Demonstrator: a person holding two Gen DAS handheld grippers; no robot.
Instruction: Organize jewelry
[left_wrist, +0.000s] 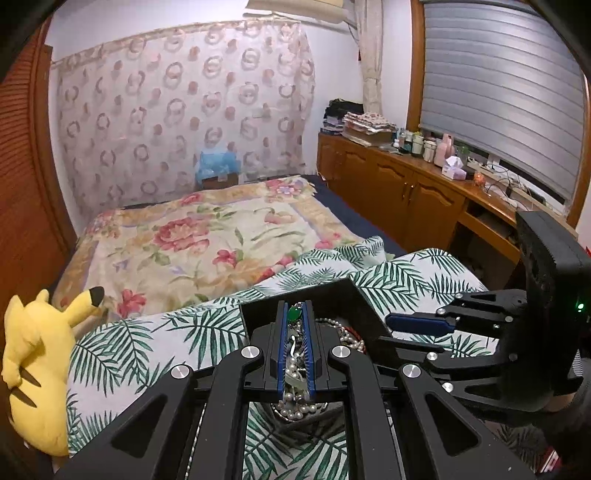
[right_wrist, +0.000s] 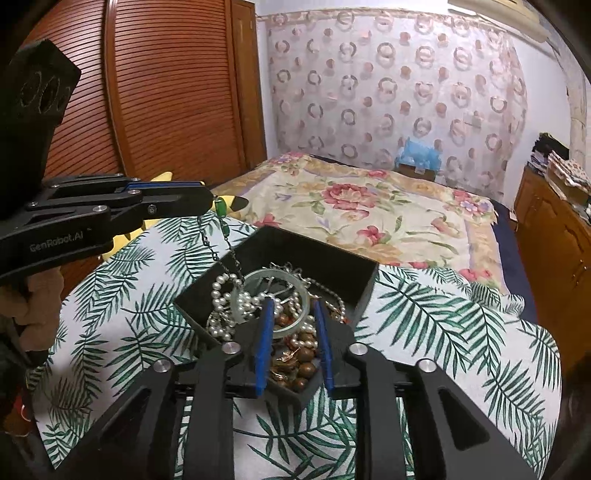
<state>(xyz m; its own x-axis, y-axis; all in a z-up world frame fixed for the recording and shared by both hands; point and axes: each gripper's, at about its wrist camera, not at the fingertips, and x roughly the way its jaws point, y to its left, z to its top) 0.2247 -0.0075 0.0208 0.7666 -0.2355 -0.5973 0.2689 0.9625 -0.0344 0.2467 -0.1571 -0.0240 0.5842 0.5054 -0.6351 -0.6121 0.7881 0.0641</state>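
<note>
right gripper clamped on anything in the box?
No: in the right wrist view the right gripper hangs over the black box with its blue pads apart, pressing on none of the jewelry between them.

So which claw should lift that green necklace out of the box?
Probably the left gripper. It is already shut on the green-bead chain necklace, which dangles into the black jewelry box. The right gripper is open, low over the pearls and brown beads, holding nothing.
</note>
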